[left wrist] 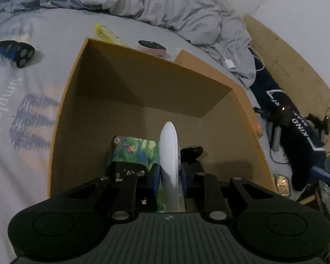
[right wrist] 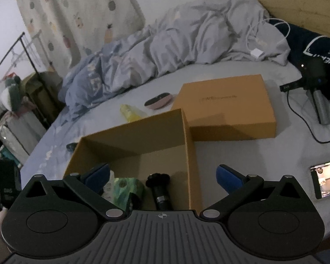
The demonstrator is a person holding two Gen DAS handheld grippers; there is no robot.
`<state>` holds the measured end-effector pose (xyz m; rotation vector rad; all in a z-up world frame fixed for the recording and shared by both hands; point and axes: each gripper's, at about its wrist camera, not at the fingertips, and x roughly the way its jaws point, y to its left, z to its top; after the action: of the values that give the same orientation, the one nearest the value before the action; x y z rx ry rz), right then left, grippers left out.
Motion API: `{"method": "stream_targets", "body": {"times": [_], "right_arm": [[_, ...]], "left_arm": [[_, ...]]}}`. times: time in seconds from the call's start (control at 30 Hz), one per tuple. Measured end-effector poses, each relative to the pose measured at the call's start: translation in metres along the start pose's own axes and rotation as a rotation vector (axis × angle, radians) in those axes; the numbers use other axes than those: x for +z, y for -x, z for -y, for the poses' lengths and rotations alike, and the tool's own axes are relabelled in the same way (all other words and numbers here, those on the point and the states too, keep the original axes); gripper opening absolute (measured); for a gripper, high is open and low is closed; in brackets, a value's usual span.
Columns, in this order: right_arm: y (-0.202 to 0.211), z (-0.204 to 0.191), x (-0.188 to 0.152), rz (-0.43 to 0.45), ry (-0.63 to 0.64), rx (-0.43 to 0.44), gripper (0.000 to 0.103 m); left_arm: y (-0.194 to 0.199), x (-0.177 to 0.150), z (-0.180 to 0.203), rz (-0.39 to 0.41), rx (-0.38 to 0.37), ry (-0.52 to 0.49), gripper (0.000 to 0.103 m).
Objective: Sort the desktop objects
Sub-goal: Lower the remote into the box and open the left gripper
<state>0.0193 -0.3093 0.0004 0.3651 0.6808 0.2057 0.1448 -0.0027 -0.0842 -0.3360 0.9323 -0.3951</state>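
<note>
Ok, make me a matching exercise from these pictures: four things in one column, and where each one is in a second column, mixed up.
Things:
1. white flat object
2. electric shaver
3. box lid
4. phone

Places:
A. on the bed sheet, beyond the open box and to its right
B. clamped in the left gripper, over the open box
C. on the sheet left of the open box
D. screen lit, on the sheet right of the open right gripper

Pairs: 1-B, 2-C, 3-A, 4-D
</note>
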Motion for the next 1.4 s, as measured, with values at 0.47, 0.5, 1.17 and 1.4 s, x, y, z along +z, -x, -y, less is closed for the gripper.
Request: {"method": "stream_targets", "body": {"times": [0.47, 0.5, 1.17, 1.4], "right_arm": [[-0.016, 0.004, -0.003, -0.033, 0.000, -0.004, 0.103], [-0.017, 0.004, -0.003, -0.035, -0.001, -0.005, 0.103], [-0.014, 0.000, -0.003, -0.035, 0.017, -0.016, 0.103], [-0.007, -0.003, -0.004, -0.026, 0.026, -0.019, 0.103]], "left_arm": [[-0.011, -0.003, 0.002, -0.019, 0.059, -0.048, 0.025], [-0.011, -0.003, 0.002, -0.019, 0.068, -0.051, 0.028], [-0.004, 0.001, 0.007, 0.010, 0.117, -0.075, 0.070], [0.006, 0.002, 0.017, 0.044, 0.112, -0.102, 0.085]]}}
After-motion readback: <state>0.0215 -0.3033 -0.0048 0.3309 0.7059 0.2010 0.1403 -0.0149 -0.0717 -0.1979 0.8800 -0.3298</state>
